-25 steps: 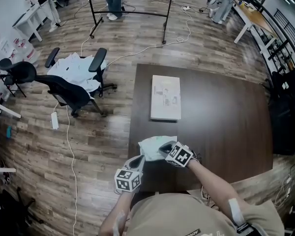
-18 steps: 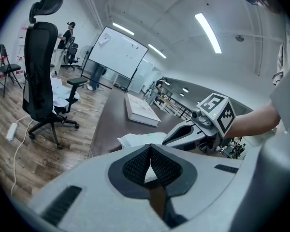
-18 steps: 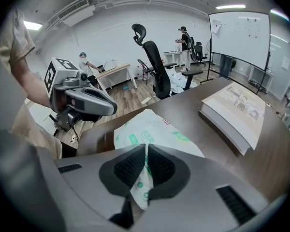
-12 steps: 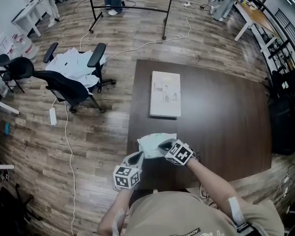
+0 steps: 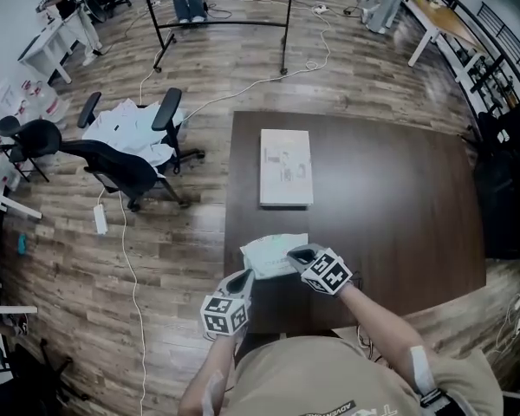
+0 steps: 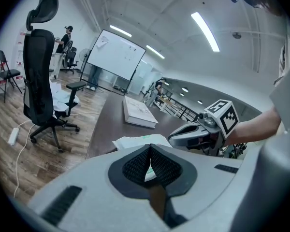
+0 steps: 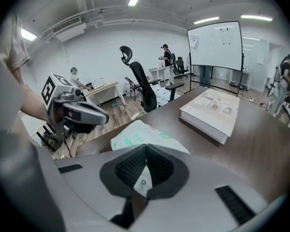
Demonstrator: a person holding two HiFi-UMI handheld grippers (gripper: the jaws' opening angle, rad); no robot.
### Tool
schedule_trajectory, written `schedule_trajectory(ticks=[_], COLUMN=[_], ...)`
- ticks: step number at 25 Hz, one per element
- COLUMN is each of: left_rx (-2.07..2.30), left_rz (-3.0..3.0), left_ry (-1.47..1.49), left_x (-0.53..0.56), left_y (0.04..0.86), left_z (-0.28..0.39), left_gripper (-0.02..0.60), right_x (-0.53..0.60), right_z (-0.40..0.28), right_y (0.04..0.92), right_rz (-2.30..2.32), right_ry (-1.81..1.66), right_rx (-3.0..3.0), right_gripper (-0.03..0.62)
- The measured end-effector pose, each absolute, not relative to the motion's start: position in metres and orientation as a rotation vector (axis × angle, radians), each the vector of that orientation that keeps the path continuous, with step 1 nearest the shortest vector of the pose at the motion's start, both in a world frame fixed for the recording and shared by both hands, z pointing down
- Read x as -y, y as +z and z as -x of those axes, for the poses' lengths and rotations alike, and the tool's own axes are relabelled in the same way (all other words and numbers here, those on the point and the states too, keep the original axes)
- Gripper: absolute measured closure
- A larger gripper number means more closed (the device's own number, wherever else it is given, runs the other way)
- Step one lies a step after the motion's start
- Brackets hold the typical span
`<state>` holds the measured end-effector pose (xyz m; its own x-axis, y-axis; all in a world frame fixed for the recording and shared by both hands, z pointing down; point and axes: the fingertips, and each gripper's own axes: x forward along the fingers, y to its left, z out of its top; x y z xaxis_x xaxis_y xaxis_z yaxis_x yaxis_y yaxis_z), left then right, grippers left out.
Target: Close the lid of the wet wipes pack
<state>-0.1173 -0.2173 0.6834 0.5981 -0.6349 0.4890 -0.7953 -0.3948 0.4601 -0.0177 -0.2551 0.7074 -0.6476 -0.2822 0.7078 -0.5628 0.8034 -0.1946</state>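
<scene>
One white soft wet wipes pack with green print [image 5: 270, 254] lies flat on the dark brown wooden table [image 5: 399, 206], at its near left edge close to the person. One white closed book [image 5: 286, 167] lies on the same table, farther from the person and well apart from the pack.

There are two hand-held grippers. The left gripper [image 5: 243, 278] meets the pack's near left corner at the table's near left edge. In its own view the jaws are closed, tips together, with the pack showing through the slit behind them. The right gripper [image 5: 300, 254] lies on the pack's right side, slightly farther in over the table. Its jaws are likewise closed tip to tip, with a strip of the printed pack visible in the gap.

Since a second ago little has changed. Pack and book lie where they did on the table, the left gripper keeps to the same corner, and the right gripper's marker cube has drifted slightly right.

The table stands on a grey-brown wood-plank floor [image 5: 182, 224]. To the table's left are two black office chairs, one with a headrest [image 5: 113, 159] and one piled with white cloth [image 5: 139, 124]. A thin white cable [image 5: 126, 258] trails across the floor on the same side. Beyond the table's far edge stands one wheeled whiteboard frame [image 5: 225, 20].
</scene>
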Motion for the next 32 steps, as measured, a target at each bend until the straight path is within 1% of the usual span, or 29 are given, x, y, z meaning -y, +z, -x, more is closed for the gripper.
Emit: schedule_trajectory(ticks=[9,19,32], left_rx=[1.142,1.240,1.206], left_rz=[-2.194,-2.372,-2.593], left_ry=[0.296,0.173,0.141], left_x=[0.223,0.271,0.274], left_y=[0.656,0.556,0.470], left_z=[0.104,0.101,0.074], left_gripper=[0.572,0.572,0.572], right_x=[0.266,0.272,0.290], right_z=[-0.032,-0.080,-0.116], right_y=[0.649,0.577,0.482], right_rz=[-0.860,-1.072,-1.264], right_ry=[0.470,0.410,0.214], right_rx=[2.400,2.526,2.638], right_gripper=[0.580,0.580,0.580])
